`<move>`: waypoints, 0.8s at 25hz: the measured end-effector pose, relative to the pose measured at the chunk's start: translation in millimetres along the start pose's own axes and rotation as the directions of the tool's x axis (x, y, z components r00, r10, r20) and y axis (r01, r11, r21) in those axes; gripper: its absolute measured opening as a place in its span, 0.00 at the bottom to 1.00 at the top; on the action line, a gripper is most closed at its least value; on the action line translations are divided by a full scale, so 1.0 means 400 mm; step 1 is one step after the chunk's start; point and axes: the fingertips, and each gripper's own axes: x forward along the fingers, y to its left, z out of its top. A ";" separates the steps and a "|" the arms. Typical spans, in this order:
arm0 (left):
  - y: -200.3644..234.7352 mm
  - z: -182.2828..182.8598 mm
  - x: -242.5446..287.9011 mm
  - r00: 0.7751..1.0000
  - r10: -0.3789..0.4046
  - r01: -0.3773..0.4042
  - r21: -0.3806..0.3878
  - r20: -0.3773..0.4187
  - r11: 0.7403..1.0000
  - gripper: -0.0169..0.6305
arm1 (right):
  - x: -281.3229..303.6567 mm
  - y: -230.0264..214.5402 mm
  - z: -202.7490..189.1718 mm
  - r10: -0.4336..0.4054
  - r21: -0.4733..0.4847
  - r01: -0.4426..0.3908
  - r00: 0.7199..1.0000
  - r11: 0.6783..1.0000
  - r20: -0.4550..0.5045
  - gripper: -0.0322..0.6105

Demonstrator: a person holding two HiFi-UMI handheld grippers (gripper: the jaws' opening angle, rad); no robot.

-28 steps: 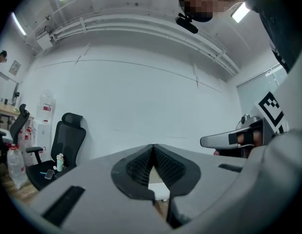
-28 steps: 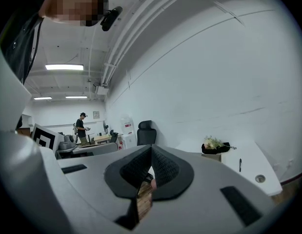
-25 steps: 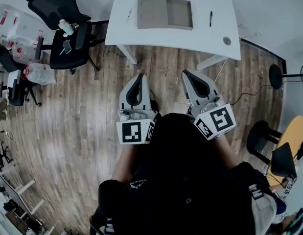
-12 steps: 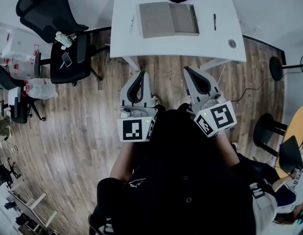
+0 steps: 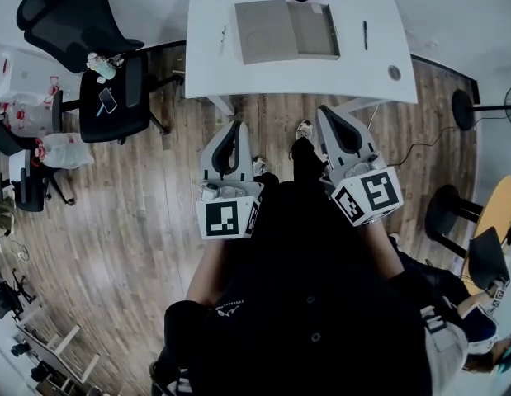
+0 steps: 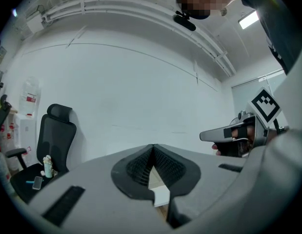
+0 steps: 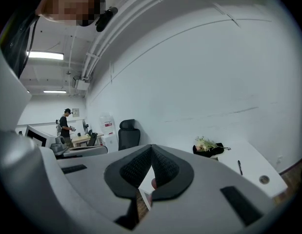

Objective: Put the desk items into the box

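Pen (image 5: 365, 35), right edge of desk (image 5: 212, 60): likely light, stiff, apt to roll; take mid-barrel. Left gripper (image 5: 235, 129), right gripper (image 5: 328, 114): jaws together, empty

Probably an office: white desk (image 5: 305, 77), black swivel chair (image 5: 69, 19).

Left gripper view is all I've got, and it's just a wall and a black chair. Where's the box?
Observer: In the head view, the grey box lies on a white desk, ahead of the left tool and the right tool.
Operator: Is there stuff to put in it?
Observer: Yes, a black pen lies on the desk, to the right of the box.
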 end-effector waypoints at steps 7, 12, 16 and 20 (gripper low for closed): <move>0.031 -0.003 0.062 0.999 0.042 -0.042 0.008 -0.005 0.999 0.04 | 0.068 -0.049 -0.004 0.028 0.011 -0.027 1.000 1.000 -0.015 0.05; 0.042 -0.009 0.136 0.996 0.090 -0.090 0.001 -0.023 0.996 0.04 | 0.144 -0.109 0.009 0.073 0.015 -0.072 0.997 0.997 -0.032 0.05; 0.055 -0.010 0.224 0.992 0.121 -0.121 0.006 -0.037 0.993 0.04 | 0.217 -0.166 0.034 0.115 0.014 -0.115 0.993 0.993 -0.035 0.05; 0.055 -0.006 0.316 0.986 0.160 -0.160 0.001 -0.038 0.987 0.04 | 0.278 -0.241 0.042 0.158 0.027 -0.157 0.986 0.987 -0.053 0.05</move>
